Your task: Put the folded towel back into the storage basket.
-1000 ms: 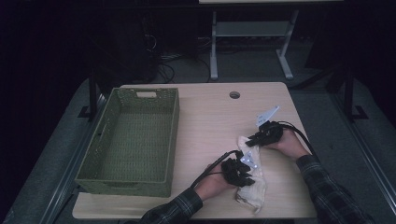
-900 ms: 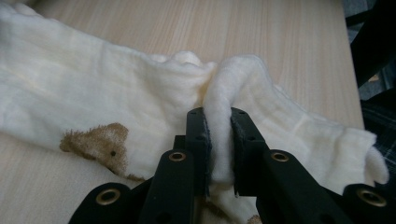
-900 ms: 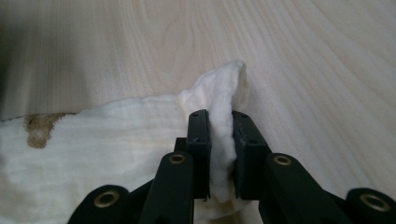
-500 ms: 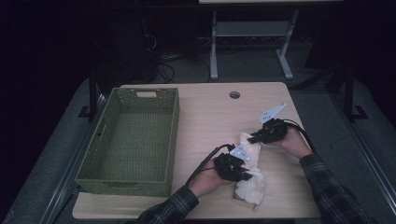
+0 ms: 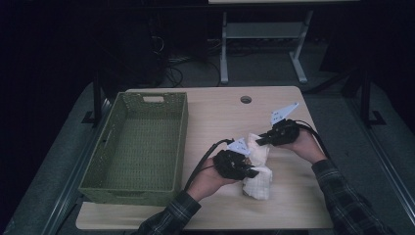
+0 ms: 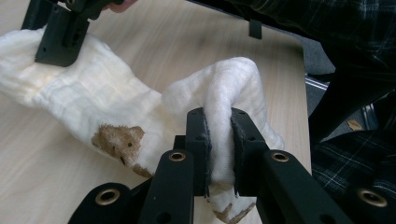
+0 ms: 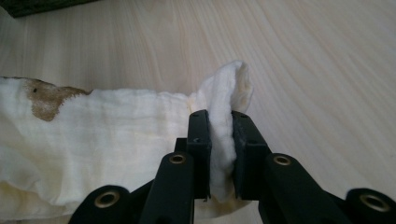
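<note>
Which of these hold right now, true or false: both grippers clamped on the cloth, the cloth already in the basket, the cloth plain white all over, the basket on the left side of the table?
1. Both grippers are clamped on the cloth. True: the left gripper and the right gripper each pinch a fold of the white cloth between their fingers.
2. The cloth is already in the basket. False: it is over the bare table, to the right of the green basket, which holds nothing.
3. The cloth is plain white all over. False: the left gripper view shows a brown patch on it.
4. The basket sits on the left side of the table. True in the high view.
</note>
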The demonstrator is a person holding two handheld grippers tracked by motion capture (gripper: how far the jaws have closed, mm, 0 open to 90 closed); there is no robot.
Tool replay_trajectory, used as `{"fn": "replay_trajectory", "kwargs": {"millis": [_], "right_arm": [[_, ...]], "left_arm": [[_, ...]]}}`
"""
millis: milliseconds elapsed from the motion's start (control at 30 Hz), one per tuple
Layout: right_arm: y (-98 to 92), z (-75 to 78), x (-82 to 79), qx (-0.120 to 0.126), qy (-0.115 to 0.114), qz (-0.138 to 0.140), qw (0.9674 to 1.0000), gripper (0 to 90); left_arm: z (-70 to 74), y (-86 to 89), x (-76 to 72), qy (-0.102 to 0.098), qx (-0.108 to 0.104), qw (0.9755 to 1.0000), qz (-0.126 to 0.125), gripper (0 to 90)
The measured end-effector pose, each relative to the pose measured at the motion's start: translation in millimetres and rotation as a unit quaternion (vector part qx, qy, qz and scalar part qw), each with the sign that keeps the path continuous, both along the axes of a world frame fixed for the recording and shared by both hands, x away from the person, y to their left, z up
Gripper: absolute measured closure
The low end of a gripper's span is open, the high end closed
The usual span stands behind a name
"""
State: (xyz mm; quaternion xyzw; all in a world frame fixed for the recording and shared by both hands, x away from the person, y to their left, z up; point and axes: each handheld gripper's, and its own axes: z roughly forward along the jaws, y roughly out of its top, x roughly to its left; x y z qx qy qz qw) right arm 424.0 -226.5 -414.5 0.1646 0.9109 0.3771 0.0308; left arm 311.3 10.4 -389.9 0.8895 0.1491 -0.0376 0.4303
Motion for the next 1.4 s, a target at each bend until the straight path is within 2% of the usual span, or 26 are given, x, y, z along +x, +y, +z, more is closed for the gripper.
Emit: {"fn": "replay_trajectory", "kwargs": {"millis": [167,300,433,667,800,933,1267,1400], "right_arm": [[9.5,11.6,4.6,0.007,-0.01,0.008,0.9999,78.9],[20.5,21.9,8.1,0.002,-0.017,0.018,0.9997,78.8],[29.1,32.0,10.0,0.012,-0.019,0.02,0.9995,78.8],[39.3,44.3,11.7,0.031,-0.02,0.024,0.999,78.9],[45.5,47.8,13.7,0.032,-0.022,0.026,0.9989,78.9],[53.8,51.9,16.2,0.029,-0.021,0.031,0.9989,78.9],[82.5,67.2,21.4,0.028,-0.025,0.037,0.9986,78.9],[98.2,74.2,25.6,0.026,-0.035,0.049,0.9978,78.9]], "left_arm": [[12.9,9.1,1.9,-0.004,0.002,1.0,0.001,78.9],[22.8,17.0,3.3,-0.006,-0.002,1.0,0.001,78.9],[31.0,22.3,2.7,-0.01,-0.007,0.9999,0.001,78.9],[49.9,32.7,-1.5,-0.032,-0.009,0.9994,0.0,78.8],[57.5,43.9,1.4,-0.035,-0.015,0.9993,0.006,78.8],[65.2,58.6,5.2,-0.039,-0.019,0.9991,0.004,78.8],[79.8,106.9,14.7,-0.032,-0.039,0.9986,0.016,78.8],[85.4,129.3,18.5,-0.03,-0.045,0.9983,0.022,78.8]]}}
